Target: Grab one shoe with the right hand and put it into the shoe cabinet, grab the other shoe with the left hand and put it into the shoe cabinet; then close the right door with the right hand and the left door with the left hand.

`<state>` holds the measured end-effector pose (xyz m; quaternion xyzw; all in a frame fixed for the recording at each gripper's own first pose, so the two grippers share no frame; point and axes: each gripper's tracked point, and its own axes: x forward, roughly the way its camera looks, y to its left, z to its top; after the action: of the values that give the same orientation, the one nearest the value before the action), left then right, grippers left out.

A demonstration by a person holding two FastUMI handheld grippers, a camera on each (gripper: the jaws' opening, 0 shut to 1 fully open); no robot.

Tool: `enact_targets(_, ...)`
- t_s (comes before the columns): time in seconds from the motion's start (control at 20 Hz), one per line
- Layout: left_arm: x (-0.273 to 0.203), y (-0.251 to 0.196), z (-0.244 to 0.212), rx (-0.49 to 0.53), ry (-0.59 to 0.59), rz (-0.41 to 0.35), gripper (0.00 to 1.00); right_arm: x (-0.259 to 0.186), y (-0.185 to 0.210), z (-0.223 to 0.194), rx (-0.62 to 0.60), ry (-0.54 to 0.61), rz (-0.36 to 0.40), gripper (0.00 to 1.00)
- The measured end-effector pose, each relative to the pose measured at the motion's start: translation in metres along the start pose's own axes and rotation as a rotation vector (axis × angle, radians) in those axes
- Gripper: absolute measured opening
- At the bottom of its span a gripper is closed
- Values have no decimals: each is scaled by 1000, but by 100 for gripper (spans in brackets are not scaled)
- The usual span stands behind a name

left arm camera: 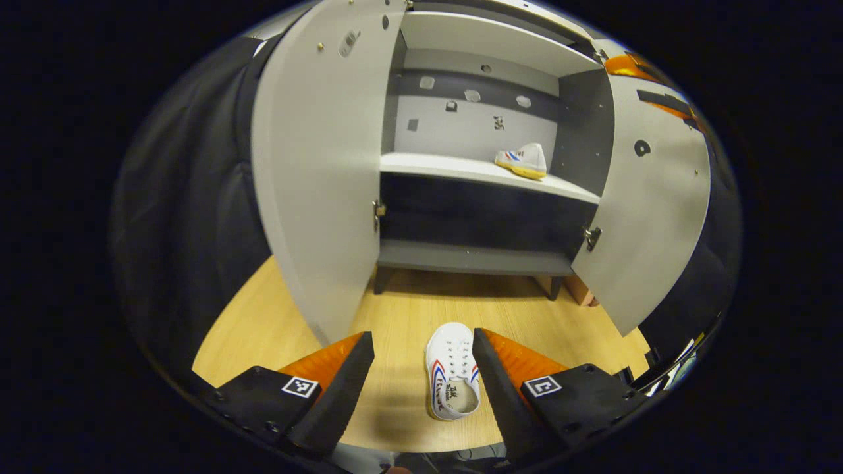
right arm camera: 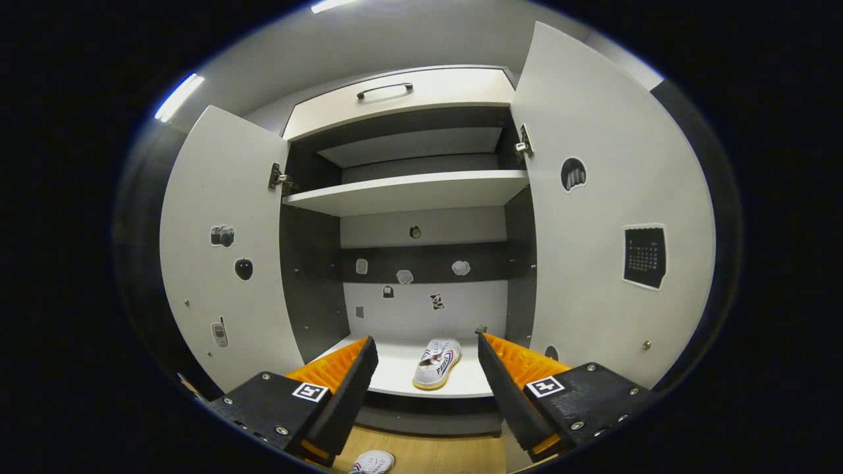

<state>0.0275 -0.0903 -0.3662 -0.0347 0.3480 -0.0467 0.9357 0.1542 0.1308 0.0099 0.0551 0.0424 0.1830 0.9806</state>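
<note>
Sneaker (left arm camera: 452, 380) on the floor sits between our spread left gripper (left arm camera: 423, 378) fingers, untouched. We judge canvas light, soft; pinch the sides mid-length. Right gripper (right arm camera: 427, 385) spread, other sneaker (right arm camera: 436, 363) shelved ahead.

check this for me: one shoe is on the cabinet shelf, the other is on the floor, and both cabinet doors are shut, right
Not quite: both doors, the left door and right door, stand open, as the right gripper view shows. The rest holds: one shoe is on the shelf, the other shoe on the floor.

Bright overhead strips, fisheye-bent edges.
</note>
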Motion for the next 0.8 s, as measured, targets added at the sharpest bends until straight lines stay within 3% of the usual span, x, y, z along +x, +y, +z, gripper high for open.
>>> enact_targets(0.2,25,11,-39,-27,190,-39,98,-8,-15,-11,-14,24,-10,93)
enact_targets(0.55,67,8,-113,23,387,-30,99,-18,-42,-22,-20,38,-37,94)
enact_targets(0.75,73,1,-124,29,426,-55,98,-23,-49,-32,-35,57,-42,94)
enact_targets(0.8,76,-2,-124,19,419,-58,90,-23,-50,-36,-34,64,-41,94)
